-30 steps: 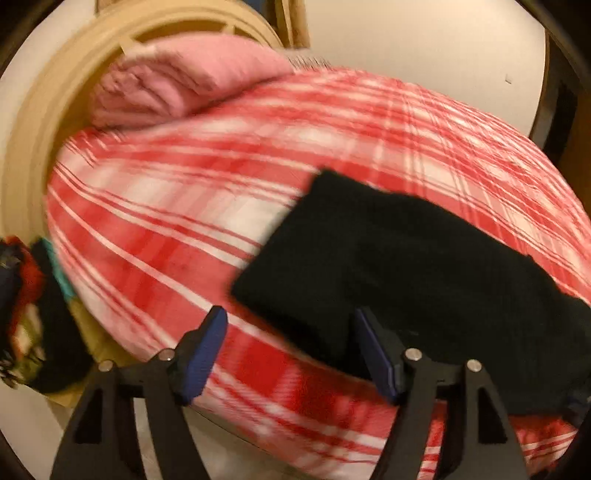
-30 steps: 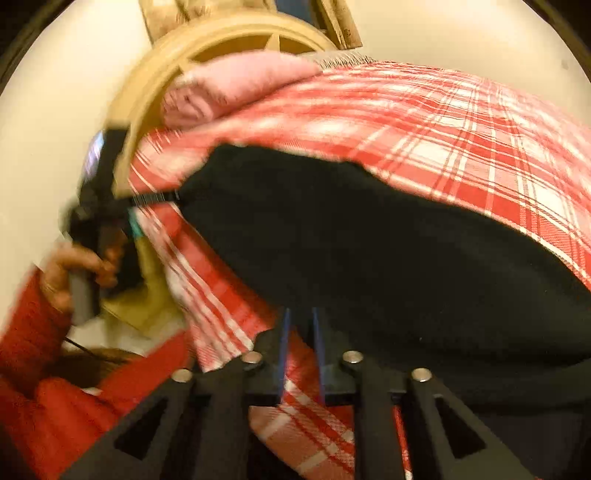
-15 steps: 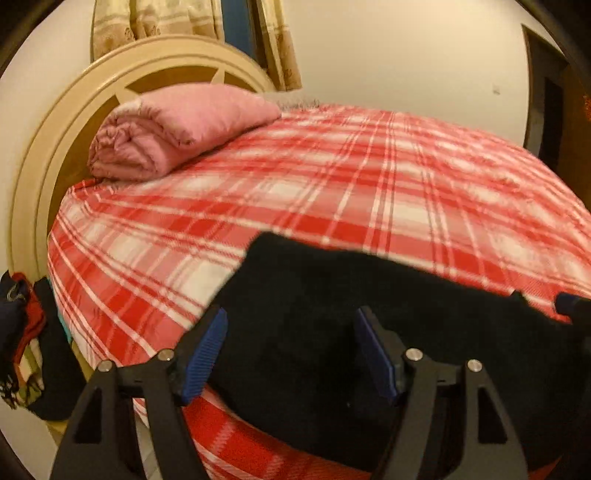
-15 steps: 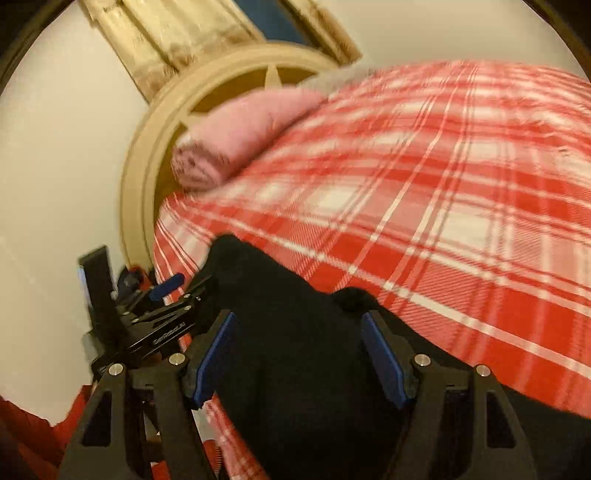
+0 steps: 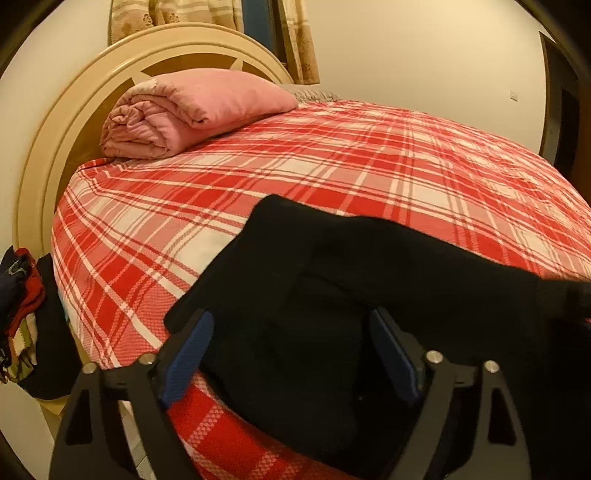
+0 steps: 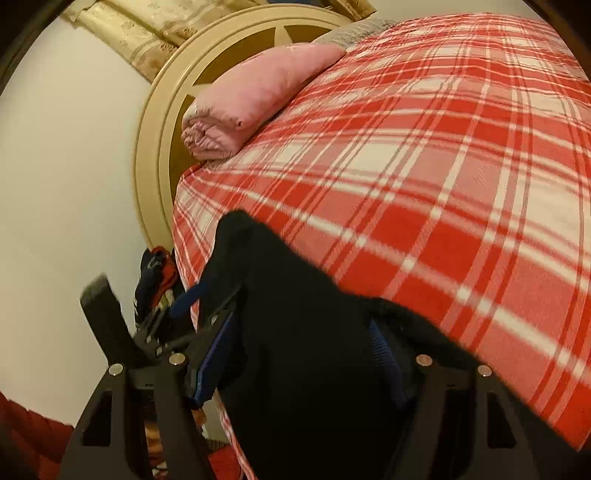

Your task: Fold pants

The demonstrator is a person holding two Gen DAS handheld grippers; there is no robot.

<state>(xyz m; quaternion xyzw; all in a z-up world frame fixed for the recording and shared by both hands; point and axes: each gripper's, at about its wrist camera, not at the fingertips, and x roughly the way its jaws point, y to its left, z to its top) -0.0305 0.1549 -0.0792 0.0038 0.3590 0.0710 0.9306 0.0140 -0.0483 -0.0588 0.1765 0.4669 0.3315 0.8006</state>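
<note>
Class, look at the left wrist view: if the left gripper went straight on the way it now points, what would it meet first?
Most likely the black pants. The left gripper stands open, the dark cloth lying on the plaid bedspread directly ahead between its fingers. Depth is hard to judge; it may touch already.

A bed (image 5: 332, 177) with a red and white plaid cover fills the view. At its head stands a cream arched headboard (image 5: 48, 147), a rolled pink blanket (image 5: 192, 110) lying just before it. Patterned curtains (image 5: 136, 14) hang behind the headboard; a heap of clothes (image 5: 22, 317) sits beside the bed.
</note>
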